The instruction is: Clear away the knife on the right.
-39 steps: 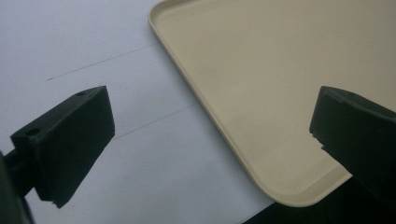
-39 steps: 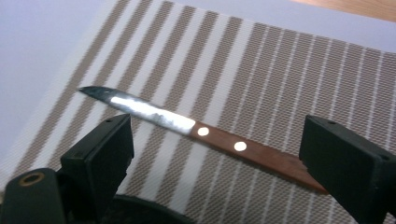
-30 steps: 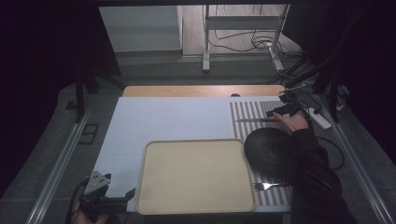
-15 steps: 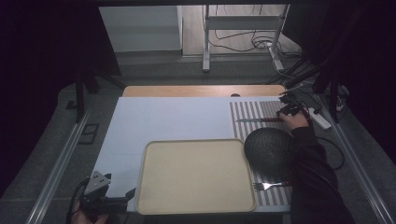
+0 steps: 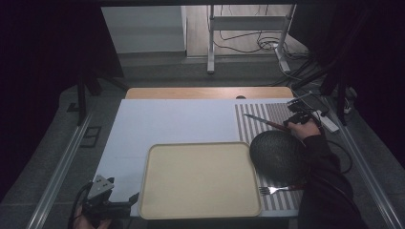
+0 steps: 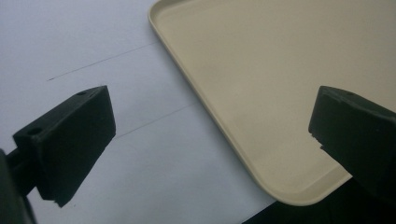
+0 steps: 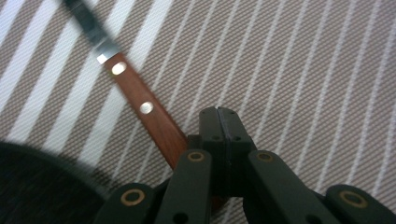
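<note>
We pinch the wooden-handled knife (image 7: 144, 112) in our right tool (image 7: 219, 140) above the striped placemat (image 5: 258, 119), beside the dark plate (image 5: 278, 155). Our left tool (image 6: 210, 154) gapes wide at the beige tray's (image 6: 280, 70) corner.

- tray (image 5: 200, 181) pale cream-beige, plain
- sheet (image 5: 176, 119) under it white, plain
- placemat (image 5: 260, 119) upper right of high view, grey-brown with white stripes
- knife (image 7: 140, 105) reddish-brown wood handle, two silver rivets, dark steel blade
- plate (image 5: 278, 155) dark charcoal, speckled
- fork (image 5: 279, 189) silver, lower right
- left gripper (image 6: 210, 140) jaws matte black
- table edge (image 5: 205, 92) light wood at top
</note>
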Demonstrator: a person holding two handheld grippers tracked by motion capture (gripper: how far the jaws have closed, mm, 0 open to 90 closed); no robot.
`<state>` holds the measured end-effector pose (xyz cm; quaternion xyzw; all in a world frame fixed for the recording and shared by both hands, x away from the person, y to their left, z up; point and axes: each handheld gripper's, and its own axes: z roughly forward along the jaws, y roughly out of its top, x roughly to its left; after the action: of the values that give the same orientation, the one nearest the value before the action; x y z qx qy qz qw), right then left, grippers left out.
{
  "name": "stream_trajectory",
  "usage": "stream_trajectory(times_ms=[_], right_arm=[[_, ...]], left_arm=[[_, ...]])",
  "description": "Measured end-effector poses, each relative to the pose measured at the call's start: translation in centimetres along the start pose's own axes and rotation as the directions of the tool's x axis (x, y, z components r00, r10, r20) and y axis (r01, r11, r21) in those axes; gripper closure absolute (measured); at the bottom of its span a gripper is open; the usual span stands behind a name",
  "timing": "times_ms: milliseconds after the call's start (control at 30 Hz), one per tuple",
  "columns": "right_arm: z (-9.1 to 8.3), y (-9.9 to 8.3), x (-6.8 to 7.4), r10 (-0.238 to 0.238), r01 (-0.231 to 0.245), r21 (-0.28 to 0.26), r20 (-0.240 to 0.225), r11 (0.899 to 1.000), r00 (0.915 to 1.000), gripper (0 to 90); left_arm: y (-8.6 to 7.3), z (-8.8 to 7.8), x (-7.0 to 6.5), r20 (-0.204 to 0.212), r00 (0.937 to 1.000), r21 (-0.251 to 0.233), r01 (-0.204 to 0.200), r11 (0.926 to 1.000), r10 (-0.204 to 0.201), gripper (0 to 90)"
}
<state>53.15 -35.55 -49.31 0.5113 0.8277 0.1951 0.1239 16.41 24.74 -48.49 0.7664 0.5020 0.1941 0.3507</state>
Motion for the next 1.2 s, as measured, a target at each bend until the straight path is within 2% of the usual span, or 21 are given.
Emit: stream_trajectory(times_ms=[133,333,467,567,700,800,1000,1200], right_arm=[[-0.3,-0.4,0.9,-0.029,0.029,0.020,-0.001,0.999,0.9996,90.0],[-0.7,-1.0,1.3,-0.030,0.031,0.035,-0.019,0.999,0.9994,90.0],[-0.8,-1.1,1.0,-0.015,0.016,0.015,-0.026,1.000,0.9995,88.0],[-1.2,-1.0,0.6,0.013,-0.013,-0.030,-0.019,0.999,0.9997,75.8],[-1.8,-0.8,0.4,0.058,-0.058,-0.063,-0.005,0.996,0.9983,54.4],[-2.1,-0.4,0.6,0.065,-0.065,-0.087,-0.006,0.994,0.9979,41.9],[-2.3,0.5,1.9,0.059,-0.062,-0.107,-0.025,0.992,0.9979,23.9],[-1.7,1.3,3.0,0.050,-0.052,-0.084,-0.032,0.995,0.9982,15.9]], left_arm=[[0.0,0.0,0.0,0.001,1.0000,0.001,0.001,1.0000,-0.001,0.5],[0.0,0.0,0.0,0.001,1.0000,0.003,0.000,1.0000,0.000,0.6],[0.0,0.0,0.0,0.004,1.0000,0.002,0.002,1.0000,-0.002,0.6],[0.0,0.0,0.0,0.006,1.0000,0.001,0.007,1.0000,-0.007,0.6],[0.0,0.0,0.0,0.005,1.0000,0.003,0.004,1.0000,-0.004,0.7],[0.0,0.0,0.0,0.005,1.0000,0.004,0.005,1.0000,-0.005,0.8],[0.0,0.0,0.0,0.004,1.0000,0.005,0.003,1.0000,-0.003,0.8],[0.0,0.1,0.0,0.003,1.0000,0.006,0.001,1.0000,-0.001,0.9]])
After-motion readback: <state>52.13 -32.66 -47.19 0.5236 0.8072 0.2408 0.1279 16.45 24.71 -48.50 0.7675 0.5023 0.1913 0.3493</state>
